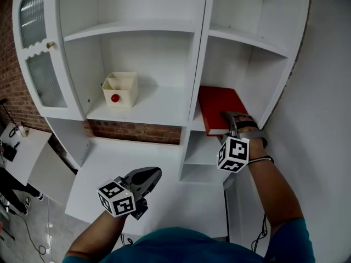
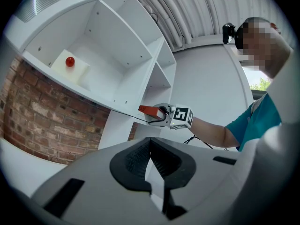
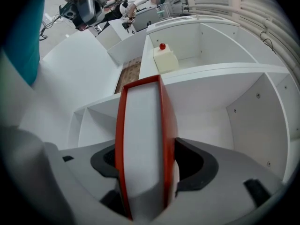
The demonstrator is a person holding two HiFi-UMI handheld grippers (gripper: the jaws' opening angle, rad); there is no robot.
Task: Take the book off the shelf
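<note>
A red book (image 1: 219,109) lies flat on a right-hand shelf (image 1: 196,126) of the white unit, its near edge at the shelf front. My right gripper (image 1: 236,120) is shut on that near edge. In the right gripper view the book (image 3: 143,139) stands between the jaws, white page edge toward the camera, with both pads against its covers. My left gripper (image 1: 152,175) hangs lower, left of the book, over the white counter; its jaws are shut with nothing in them. The left gripper view shows the left gripper (image 2: 150,142) and, far off, the book (image 2: 149,110) in the right gripper.
A cream box (image 1: 120,89) with a red ball (image 1: 114,98) sits on the left shelf. An open glass-paned door (image 1: 38,53) stands at the far left. Brick wall (image 1: 137,131) shows behind the white counter (image 1: 109,163). A white wall (image 1: 323,119) runs along the right.
</note>
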